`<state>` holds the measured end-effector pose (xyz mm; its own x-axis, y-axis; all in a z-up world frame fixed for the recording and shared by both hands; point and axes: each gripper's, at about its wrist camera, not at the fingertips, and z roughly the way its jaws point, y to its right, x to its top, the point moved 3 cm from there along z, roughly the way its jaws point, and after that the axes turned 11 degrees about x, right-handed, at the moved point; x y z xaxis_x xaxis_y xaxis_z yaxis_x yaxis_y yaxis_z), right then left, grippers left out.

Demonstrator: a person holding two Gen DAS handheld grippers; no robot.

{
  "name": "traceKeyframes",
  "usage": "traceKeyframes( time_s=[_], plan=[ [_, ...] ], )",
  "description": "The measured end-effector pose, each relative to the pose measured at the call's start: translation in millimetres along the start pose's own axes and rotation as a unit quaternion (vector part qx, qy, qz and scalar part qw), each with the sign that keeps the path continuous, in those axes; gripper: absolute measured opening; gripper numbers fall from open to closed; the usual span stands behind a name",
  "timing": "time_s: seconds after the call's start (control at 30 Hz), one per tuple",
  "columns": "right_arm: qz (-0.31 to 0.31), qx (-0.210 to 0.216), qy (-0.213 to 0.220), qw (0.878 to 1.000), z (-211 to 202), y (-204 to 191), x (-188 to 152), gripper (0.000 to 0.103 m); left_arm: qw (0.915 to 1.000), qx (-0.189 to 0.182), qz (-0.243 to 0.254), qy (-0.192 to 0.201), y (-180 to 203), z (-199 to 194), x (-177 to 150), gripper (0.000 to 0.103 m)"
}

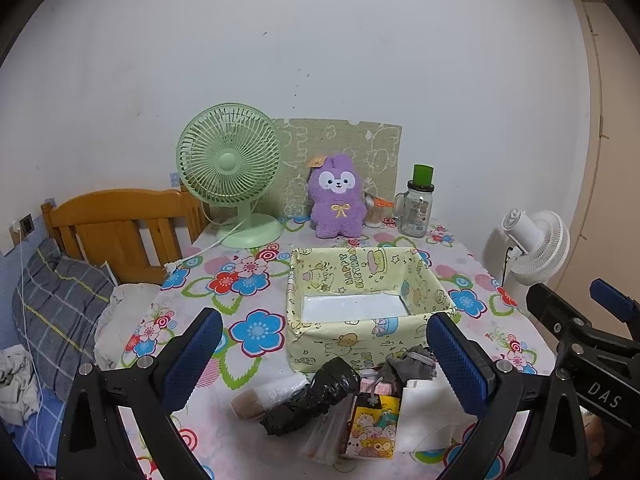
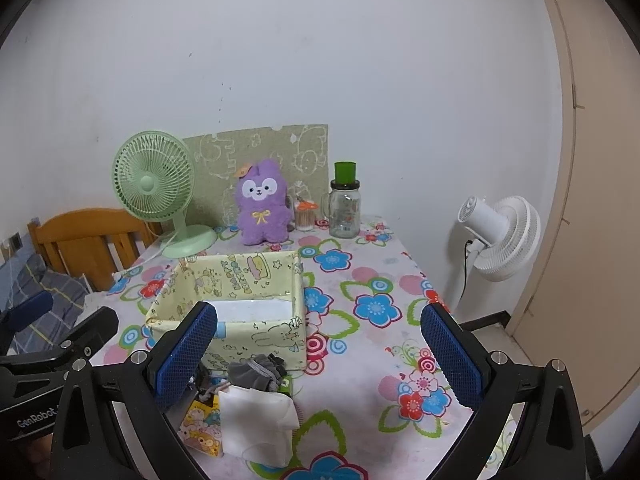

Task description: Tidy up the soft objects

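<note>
A yellow cartoon-print box [image 1: 362,332] [image 2: 256,340] stands open in the middle of the table; only its white bottom shows inside. In front of it lies a pile: a black plastic bag [image 1: 316,396], a clear plastic roll [image 1: 268,396], a grey cloth [image 1: 412,364] [image 2: 256,372], a white cloth [image 1: 428,412] [image 2: 256,420] and a cartoon packet [image 1: 374,428] [image 2: 200,428]. My left gripper [image 1: 324,360] is open above the pile. My right gripper [image 2: 320,352] is open, above the table right of the pile. A purple plush [image 1: 338,202] [image 2: 264,204] sits at the back.
A green fan [image 1: 230,168] [image 2: 154,184], a glass jar [image 1: 416,208] [image 2: 345,208] and a small cup [image 1: 374,212] stand along the back wall. A wooden bed frame [image 1: 120,224] is left of the table. A white fan [image 2: 500,236] stands to the right.
</note>
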<state>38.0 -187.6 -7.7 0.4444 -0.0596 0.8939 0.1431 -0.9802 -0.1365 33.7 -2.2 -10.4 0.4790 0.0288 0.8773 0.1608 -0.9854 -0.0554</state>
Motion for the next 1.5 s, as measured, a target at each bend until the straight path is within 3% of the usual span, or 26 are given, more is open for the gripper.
traceKeyframes(
  time_s=[1.5],
  plan=[
    [-0.014, 0.001, 0.013, 1.000, -4.1, -3.4, 6.1, 0.103, 1.0000, 0.005, 0.006, -0.003, 2.4, 4.5, 1.2, 0.103]
  ],
)
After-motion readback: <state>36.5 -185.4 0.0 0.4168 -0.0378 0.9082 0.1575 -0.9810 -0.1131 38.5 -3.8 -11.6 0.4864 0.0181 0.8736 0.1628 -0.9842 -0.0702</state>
